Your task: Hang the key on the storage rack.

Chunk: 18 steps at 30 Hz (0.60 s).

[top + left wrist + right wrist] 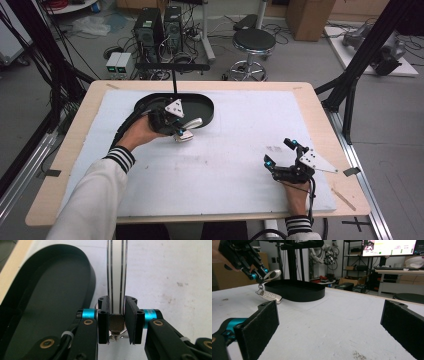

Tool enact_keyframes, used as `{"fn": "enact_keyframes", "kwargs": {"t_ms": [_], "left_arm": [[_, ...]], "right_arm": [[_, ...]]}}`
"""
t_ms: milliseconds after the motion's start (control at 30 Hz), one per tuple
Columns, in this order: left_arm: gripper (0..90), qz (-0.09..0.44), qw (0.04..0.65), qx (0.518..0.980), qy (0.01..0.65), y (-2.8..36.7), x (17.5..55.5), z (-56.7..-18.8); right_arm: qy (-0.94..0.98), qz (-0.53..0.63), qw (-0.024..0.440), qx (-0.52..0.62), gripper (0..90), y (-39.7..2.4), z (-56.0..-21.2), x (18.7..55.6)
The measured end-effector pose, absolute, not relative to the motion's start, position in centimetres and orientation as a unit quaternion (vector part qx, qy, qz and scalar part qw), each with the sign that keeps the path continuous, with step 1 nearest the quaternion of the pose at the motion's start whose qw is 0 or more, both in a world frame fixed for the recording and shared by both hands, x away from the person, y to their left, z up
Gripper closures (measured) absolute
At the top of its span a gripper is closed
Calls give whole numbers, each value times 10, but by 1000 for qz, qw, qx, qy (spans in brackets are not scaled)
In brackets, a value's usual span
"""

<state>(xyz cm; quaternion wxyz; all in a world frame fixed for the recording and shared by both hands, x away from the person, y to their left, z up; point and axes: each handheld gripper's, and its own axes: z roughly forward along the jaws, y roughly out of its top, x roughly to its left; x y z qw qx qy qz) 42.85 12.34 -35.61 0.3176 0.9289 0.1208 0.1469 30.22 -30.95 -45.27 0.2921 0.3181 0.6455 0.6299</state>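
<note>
Item: car key fob (270,296), silver-white, hanging on a ring from a white strap loop (272,274). Location: near edge of the white mat (225,165), just beside the black oval tray (207,107), outside its rim. From the right gripper view the fob's lower end looks to rest on the mat; contact is hard to confirm.

Your left gripper (181,131): clenched on the strap (116,277). In the left gripper view the strap runs straight up between the two pads (131,320), with the tray (50,302) at the left.

Your right gripper (281,152): released, jaws spread wide, nothing between them. It sits low over the mat's near right part, well apart from the fob and tray.

Surface: wooden table (75,145) under the mat.
</note>
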Motion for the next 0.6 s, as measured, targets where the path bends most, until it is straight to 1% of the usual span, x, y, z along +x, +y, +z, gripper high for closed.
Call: {"fn": "enact_keyframes", "kwargs": {"t_ms": [233, 333, 400, 467, 600], "left_arm": [[741, 162, 379, 895, 170, 135, 432, -343], [741, 167, 397, 883, 188, 139, 433, -340], [741, 181, 392, 880, 195, 141, 434, -338], [741, 182, 401, 872, 212, 146, 436, -337], [742, 191, 429, 850, 239, 154, 439, -334]], "right_arm": [[646, 630, 292, 318, 7, -310, -453, 302], [645, 630, 292, 319, 6, -310, -453, 302], [645, 630, 292, 318, 7, -310, -453, 302], [645, 630, 292, 318, 6, -310, -453, 302], [645, 630, 292, 318, 7, -310, -453, 302]]}}
